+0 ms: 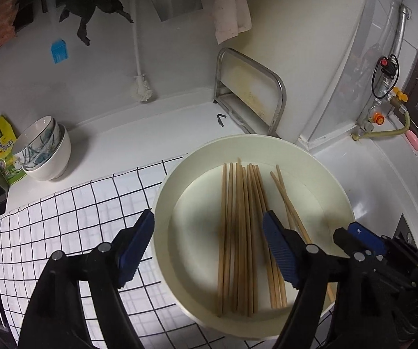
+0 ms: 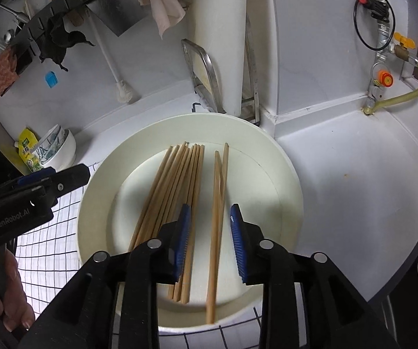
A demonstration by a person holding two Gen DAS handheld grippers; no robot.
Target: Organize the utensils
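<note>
The chopsticks lie in a shallow cream basin (image 2: 292, 192) that sits on the bench (image 2: 354, 174), partly over a checked mat (image 1: 63, 218). Taking the basin as the landmark: a tight bundle of chopsticks (image 2: 174, 186) rests on the left half of its floor, and a separate pair of chopsticks (image 2: 219, 192) lies just right of the bundle, apart from it, both running from the near wall toward the far wall.

The right hand-held gripper (image 2: 210, 241) hangs over the near part of the basin with its jaws narrowly parted, one blue pad on each side of the separate pair; nothing is clamped yet. That straddle looks meant to take only this pair, leaving the bundle alone, probably because a pair set apart is easier to pinch cleanly.

The left hand-held gripper (image 1: 209, 250) is spread wide and holds nothing, one finger outside the basin's left wall and the other above the bundle. Judging by that spread, it may be poised to steady the basin or simply waiting.

Behind the basin, against the wall, stands a metal rack (image 1: 249, 90); stacked bowls (image 1: 46, 151) sit well to the basin's far left
</note>
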